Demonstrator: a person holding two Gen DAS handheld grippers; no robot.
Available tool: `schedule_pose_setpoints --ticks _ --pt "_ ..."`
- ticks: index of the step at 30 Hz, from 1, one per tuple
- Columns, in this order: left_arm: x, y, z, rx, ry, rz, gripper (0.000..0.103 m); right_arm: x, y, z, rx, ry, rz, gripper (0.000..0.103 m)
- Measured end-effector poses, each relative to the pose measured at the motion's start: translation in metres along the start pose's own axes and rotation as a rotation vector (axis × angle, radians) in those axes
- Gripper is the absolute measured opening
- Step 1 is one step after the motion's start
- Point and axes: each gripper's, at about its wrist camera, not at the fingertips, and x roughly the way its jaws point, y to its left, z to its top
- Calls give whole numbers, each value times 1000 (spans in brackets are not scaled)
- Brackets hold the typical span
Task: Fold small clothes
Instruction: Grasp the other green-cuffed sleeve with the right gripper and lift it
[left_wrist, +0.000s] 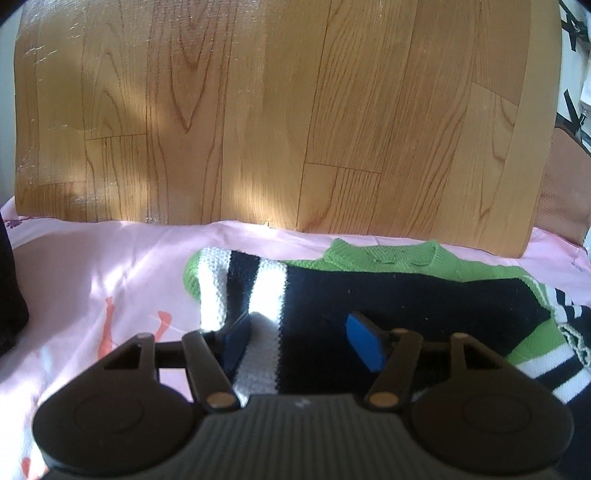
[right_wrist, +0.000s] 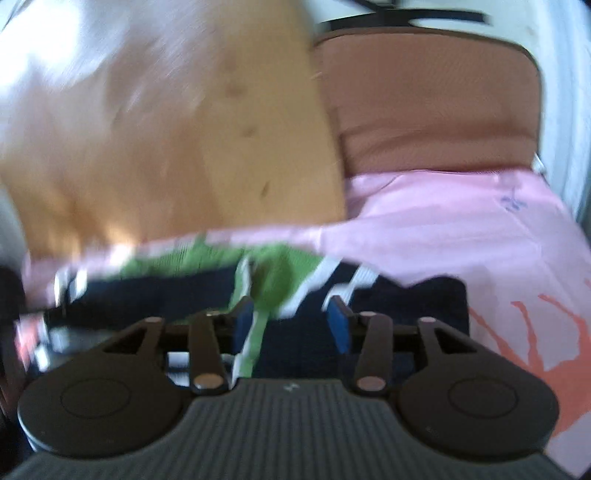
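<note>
Both grippers hung spread over the striped knit sweater.
Left gripper (left_wrist: 303, 341) and right gripper (right_wrist: 291, 321) gaped empty; the sweater (left_wrist: 388, 295) lay mid-frame on the pink sheet (left_wrist: 110, 266). A shallow pinch might have caught one layer, skewing the fold.

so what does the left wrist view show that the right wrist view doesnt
Only the left wrist view shows the sweater's green ribbed collar, its sharp knit texture, and the full wood-grain board behind.

Only the right wrist view, which is motion-blurred, shows the brown cushion beside the board and the large coral print on the sheet.

Both show the green, white and navy knit sweater on the pink sheet, with an open claw over it: left claw, right claw.
</note>
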Motion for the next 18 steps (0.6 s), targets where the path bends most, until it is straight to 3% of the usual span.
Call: schedule_pose_setpoints --ticks 2,5,6,7,8,11,14,18 --pt "-2 1 0 -9 -3 -7 60 13 12 -11 -80 42 -11 60" --pt "-5 6 0 -32 -13 -29 60 33 8 -22 -86 62 -42 57" --pt "-7 8 0 -44 -21 -40 60 32 5 -19 -73 45 -53 43" --pt "-8 10 0 -57 -29 -51 60 30 0 -12 -43 52 -68 17" --pt "-9 13 0 -72 -36 -64 61 23 -11 -2 24 45 -51 14" --pt "-10 25 2 -137 -46 -107 61 -13 -34 36 187 -78 -64 14" --pt "-10 41 4 -225 -55 -141 61 -42 -39 86 267 -192 -56 14" --pt "-14 61 6 -311 -86 -139 61 -59 -12 151 308 -294 56 14"
